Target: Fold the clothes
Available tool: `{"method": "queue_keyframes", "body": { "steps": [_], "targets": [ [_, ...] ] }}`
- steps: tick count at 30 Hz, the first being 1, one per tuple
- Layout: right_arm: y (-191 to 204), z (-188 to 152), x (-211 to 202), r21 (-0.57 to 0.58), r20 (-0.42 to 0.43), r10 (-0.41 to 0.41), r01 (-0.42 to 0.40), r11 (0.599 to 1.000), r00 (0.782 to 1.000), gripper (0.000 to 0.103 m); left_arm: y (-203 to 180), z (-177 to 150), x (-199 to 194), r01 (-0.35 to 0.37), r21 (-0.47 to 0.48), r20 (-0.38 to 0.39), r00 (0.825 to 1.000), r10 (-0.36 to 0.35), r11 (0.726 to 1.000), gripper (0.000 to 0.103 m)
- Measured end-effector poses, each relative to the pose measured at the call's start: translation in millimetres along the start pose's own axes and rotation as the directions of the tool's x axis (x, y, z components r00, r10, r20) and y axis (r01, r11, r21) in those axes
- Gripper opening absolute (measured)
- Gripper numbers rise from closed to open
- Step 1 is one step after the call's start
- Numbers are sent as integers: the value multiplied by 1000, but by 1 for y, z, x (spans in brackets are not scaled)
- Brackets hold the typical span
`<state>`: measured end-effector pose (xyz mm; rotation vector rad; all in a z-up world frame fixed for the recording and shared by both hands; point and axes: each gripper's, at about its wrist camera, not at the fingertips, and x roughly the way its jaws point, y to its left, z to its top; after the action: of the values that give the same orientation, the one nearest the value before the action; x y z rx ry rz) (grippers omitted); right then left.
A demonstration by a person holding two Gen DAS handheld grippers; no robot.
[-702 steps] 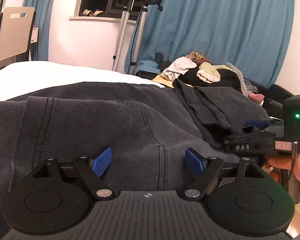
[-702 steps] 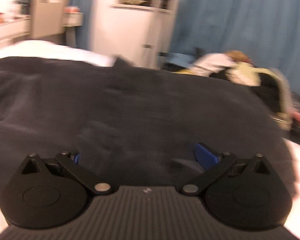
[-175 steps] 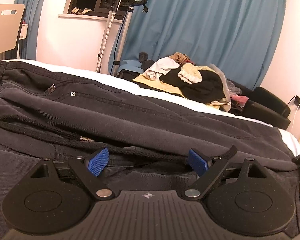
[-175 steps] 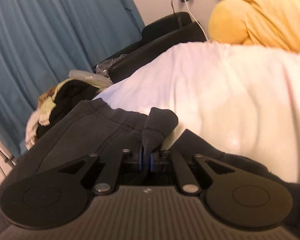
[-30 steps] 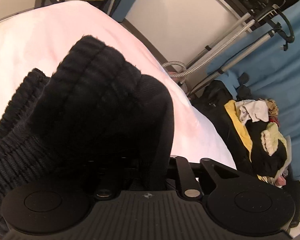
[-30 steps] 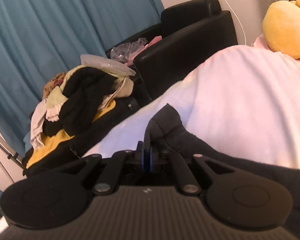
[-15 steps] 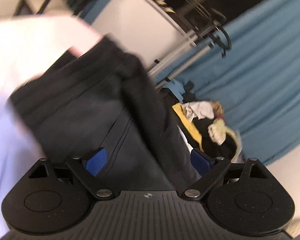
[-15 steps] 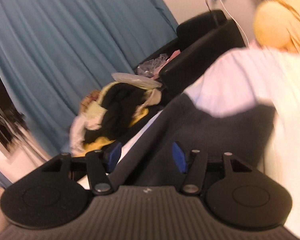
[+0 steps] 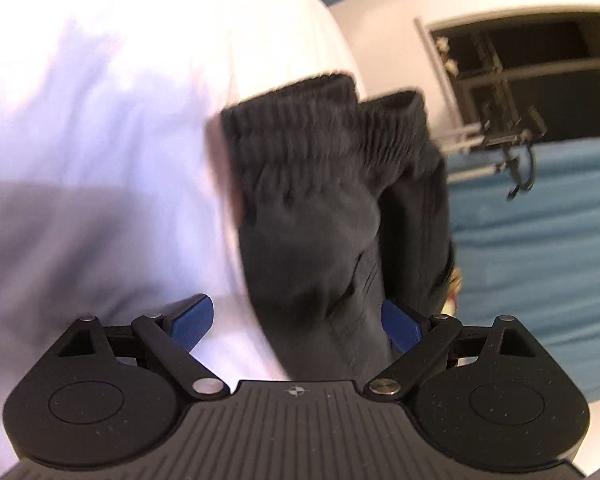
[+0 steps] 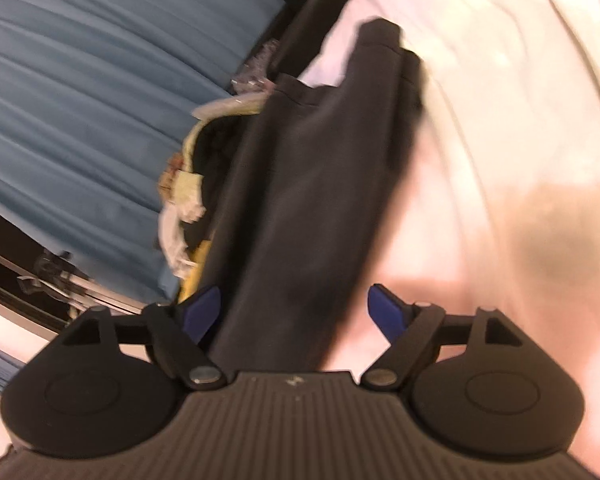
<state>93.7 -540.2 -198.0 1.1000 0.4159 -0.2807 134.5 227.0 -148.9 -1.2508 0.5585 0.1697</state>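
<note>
The dark grey trousers (image 9: pixel 324 216) lie folded lengthwise on the white bed sheet (image 9: pixel 100 120), their ribbed elastic waistband (image 9: pixel 324 120) at the far end in the left wrist view. My left gripper (image 9: pixel 296 322) is open, its blue pads on either side of the cloth. In the right wrist view the trouser legs (image 10: pixel 312 184) run away from me along the white sheet (image 10: pixel 500 120) to the hems. My right gripper (image 10: pixel 296 308) is open over them and holds nothing. Both views are motion-blurred.
A pile of mixed clothes (image 10: pixel 188 184) lies beyond the bed's far edge by the blue curtain (image 10: pixel 80 80). A dark window (image 9: pixel 540 64) and a garment steamer stand (image 9: pixel 508 140) are behind the bed. A black armchair (image 10: pixel 300 0) stands near the hems.
Both grippers were shut on the trousers a second ago, left on the waistband and right on the hem. Both have opened and let go; the trousers now lie on the bed.
</note>
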Motion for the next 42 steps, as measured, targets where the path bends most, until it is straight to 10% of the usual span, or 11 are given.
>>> {"method": "queue_keyframes", "body": {
  "steps": [9,15,21,28,35,42],
  "targets": [
    [-29,19,42,-11,50,110,-109,994,993,82,-28,7,41,-81,235,103,993,58,969,91],
    [-22,36,67,-74,102,194,-187,980,976,83,-23,12,46,-105,234,163,984,68,967,68],
    [-26,40,83,-68,186,119,-109,992,975,21,-30,5,46,-104,209,240,969,53,972,37],
    [15,42,41,-144,227,145,-114,983,963,10,-56,12,3,-26,144,243,970,-9,989,17],
    [19,42,-53,-225,164,121,-83,971,979,9,-64,23,-65,-15,174,164,986,-14,985,17],
    [-67,30,-72,-82,-74,-96,90,993,993,9,-3,33,-79,-98,88,66,994,92,991,17]
  ]
}}
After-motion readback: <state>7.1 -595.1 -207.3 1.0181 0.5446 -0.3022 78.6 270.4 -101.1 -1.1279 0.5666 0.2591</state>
